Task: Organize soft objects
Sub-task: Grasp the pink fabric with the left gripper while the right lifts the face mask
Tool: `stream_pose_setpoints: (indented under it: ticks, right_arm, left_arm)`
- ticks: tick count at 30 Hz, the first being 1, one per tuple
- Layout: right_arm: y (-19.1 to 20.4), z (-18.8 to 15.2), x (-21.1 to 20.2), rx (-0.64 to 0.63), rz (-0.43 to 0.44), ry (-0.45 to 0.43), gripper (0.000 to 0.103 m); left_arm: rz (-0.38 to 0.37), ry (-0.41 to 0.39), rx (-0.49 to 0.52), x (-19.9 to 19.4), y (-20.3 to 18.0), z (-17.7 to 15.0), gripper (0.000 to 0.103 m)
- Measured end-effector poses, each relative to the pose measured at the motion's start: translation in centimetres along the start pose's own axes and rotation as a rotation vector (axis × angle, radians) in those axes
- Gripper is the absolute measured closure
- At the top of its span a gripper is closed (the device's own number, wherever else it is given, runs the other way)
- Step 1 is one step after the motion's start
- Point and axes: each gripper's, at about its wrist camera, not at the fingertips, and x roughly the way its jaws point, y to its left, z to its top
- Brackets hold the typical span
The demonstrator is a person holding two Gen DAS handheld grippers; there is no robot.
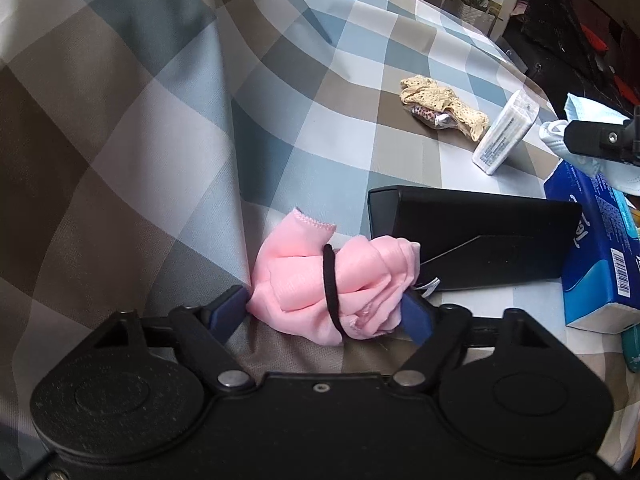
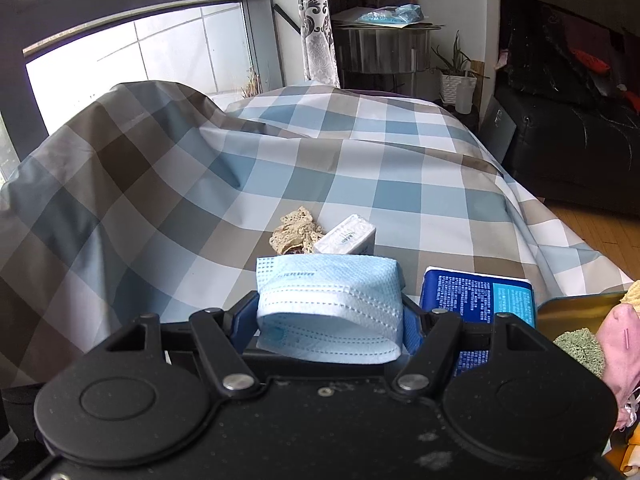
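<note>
My left gripper (image 1: pixel 326 312) is shut on a pink cloth bundle (image 1: pixel 332 284) tied with a black hair band (image 1: pixel 331 284), low over the checked tablecloth (image 1: pixel 320 128). My right gripper (image 2: pixel 328 320) is shut on a folded light-blue face mask (image 2: pixel 330 304), held above the table; it also shows at the right edge of the left wrist view (image 1: pixel 592 140). A beige lace piece (image 1: pixel 444 104) lies further back on the cloth, with a small leopard-print item (image 1: pixel 430 115) under it; the lace also shows in the right wrist view (image 2: pixel 294 232).
A black case (image 1: pixel 480 236) lies just right of the pink bundle. A blue tissue pack (image 1: pixel 596 248) (image 2: pixel 476 300) and a white box (image 1: pixel 504 132) (image 2: pixel 348 236) stand nearby. A container with soft items (image 2: pixel 592 336) is at the right. The tablecloth rises in a hump at the left (image 2: pixel 120 168).
</note>
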Motion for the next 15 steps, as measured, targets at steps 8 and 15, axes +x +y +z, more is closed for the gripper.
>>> stream_pose_setpoints:
  ticks: [8, 15]
  right_arm:
    - [-3.9, -0.2, -2.1, 0.076, -0.025, -0.025, 0.035]
    - [-9.5, -0.4, -5.0, 0.168, -0.109, -0.054, 0.035]
  left_arm:
    - [-0.036, -0.020, -0.022, -1.7, -0.2, 0.8, 0.048]
    - [-0.090, -0.054, -0.017, -4.8, -1.4, 3.0, 0.058]
